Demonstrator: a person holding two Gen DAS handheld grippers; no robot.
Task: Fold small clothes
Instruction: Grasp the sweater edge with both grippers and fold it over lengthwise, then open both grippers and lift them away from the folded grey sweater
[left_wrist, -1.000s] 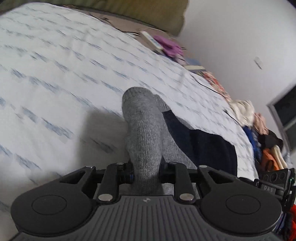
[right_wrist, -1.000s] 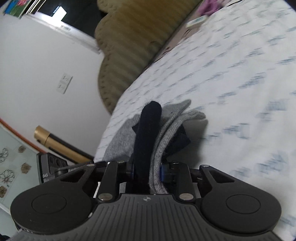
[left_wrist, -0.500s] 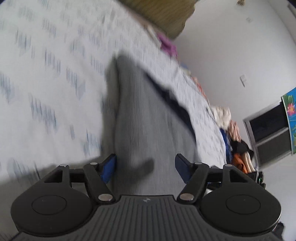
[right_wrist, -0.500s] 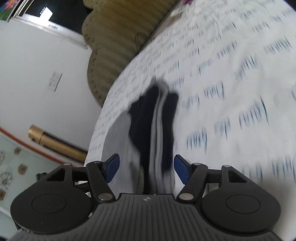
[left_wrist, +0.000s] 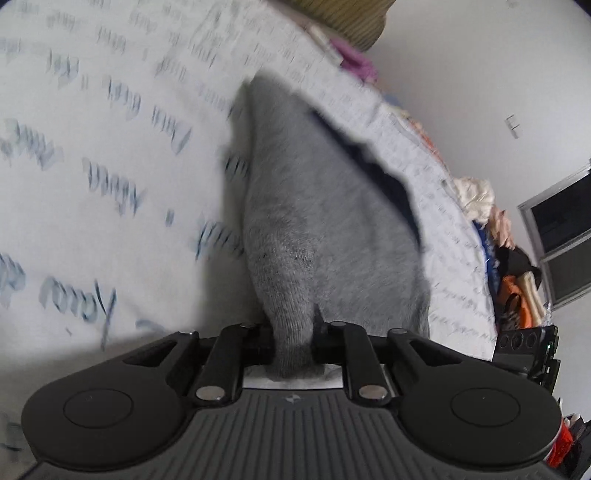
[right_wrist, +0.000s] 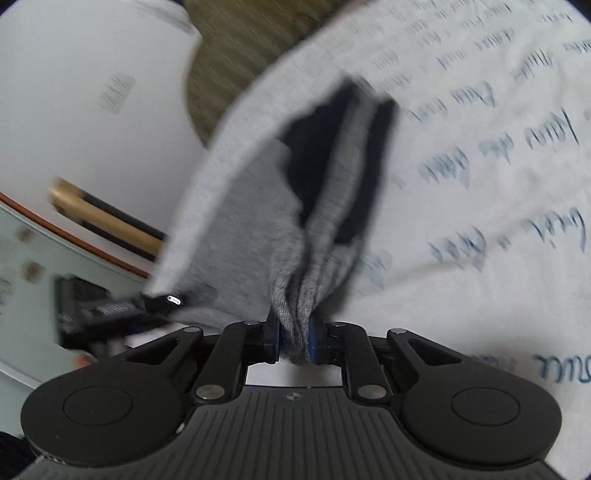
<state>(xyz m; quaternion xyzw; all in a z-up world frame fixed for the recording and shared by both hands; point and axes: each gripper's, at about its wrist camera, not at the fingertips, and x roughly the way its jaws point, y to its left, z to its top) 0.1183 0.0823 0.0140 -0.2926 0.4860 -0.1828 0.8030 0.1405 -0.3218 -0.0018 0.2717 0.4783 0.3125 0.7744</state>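
A grey sock (left_wrist: 325, 206) with dark navy parts lies on the white bed sheet (left_wrist: 110, 184) printed with blue script. My left gripper (left_wrist: 295, 343) is closing on one end of it, and the knit bunches between the pads. In the right wrist view the same grey sock (right_wrist: 325, 236) shows its navy bands. There my right gripper (right_wrist: 295, 343) is closing on a gathered fold of the sock's other end, blue pads pressing the fabric. Each view catches the other gripper at its edge, the right gripper (left_wrist: 524, 347) and the left gripper (right_wrist: 110, 306).
An olive ribbed headboard (right_wrist: 251, 48) stands behind the bed. A pile of clothes (left_wrist: 495, 229) and a pink item (left_wrist: 354, 62) lie along the bed's far edge. A gold tube (right_wrist: 103, 214) leans by the wall. The sheet (right_wrist: 480, 184) stretches bare around the sock.
Both grippers opened, let go of the sock and shifted along it, then closed on it again lower down. Both views are blurred by motion.
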